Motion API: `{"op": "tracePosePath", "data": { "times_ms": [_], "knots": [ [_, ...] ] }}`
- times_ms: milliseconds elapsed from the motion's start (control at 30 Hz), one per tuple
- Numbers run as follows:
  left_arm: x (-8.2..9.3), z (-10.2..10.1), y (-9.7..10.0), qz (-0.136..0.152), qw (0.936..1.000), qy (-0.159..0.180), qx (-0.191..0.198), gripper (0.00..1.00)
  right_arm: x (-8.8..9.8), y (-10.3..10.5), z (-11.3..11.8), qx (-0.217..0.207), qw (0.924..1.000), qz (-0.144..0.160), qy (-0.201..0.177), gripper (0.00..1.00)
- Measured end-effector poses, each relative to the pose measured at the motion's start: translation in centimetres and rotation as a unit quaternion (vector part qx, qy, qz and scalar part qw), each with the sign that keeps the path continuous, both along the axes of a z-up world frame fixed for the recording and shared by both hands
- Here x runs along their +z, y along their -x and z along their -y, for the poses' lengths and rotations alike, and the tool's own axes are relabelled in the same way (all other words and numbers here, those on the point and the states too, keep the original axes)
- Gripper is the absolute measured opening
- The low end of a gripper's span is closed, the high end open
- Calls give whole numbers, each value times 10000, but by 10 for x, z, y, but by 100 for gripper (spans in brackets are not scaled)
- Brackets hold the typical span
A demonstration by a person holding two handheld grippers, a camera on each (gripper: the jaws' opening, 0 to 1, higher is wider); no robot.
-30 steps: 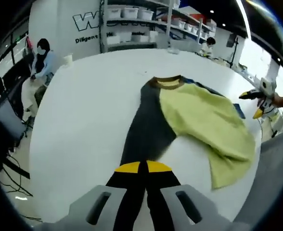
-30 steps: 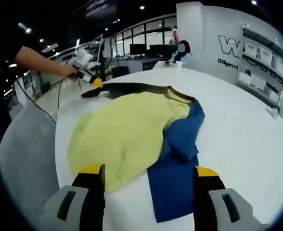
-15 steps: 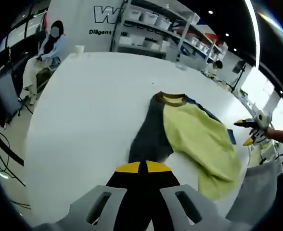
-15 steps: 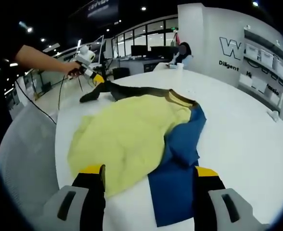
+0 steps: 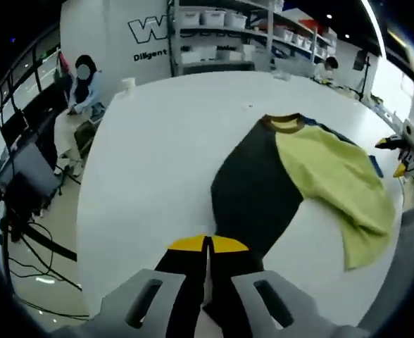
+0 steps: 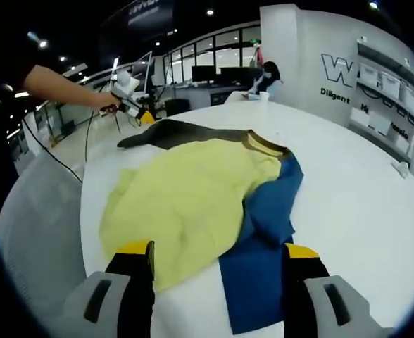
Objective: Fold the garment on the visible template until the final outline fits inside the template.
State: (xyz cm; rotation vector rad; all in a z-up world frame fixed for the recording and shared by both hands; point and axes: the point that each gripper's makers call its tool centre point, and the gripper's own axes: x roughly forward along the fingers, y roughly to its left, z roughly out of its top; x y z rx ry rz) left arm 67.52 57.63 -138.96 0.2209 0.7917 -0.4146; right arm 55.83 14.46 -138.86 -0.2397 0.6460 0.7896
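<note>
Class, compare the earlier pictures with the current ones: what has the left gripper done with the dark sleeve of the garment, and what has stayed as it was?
The left gripper, shut on the dark grey sleeve of the yellow, blue and grey shirt, has drawn that sleeve outward, so it lies wider and flatter on the white round table. The right gripper stays open above the blue sleeve; the yellow body has hardly shifted.
</note>
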Motion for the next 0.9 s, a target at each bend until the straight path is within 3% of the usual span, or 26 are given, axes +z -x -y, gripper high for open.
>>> {"op": "tracePosePath", "data": {
  "times_ms": [200,267,700,900],
  "knots": [
    [6,10,9,176,9997,62,-183,13,2,-2,0,-15,10000,13,6,70],
    [7,21,18,237,9983,76,-518,13,2,-2,0,-4,10000,28,5,70],
    [-16,40,69,-145,9927,51,-1200,18,2,0,-6,73,10000,46,-27,70],
    [-32,36,87,-340,9881,-317,-1467,22,5,1,-8,89,9999,74,-32,70]
  ]
}}
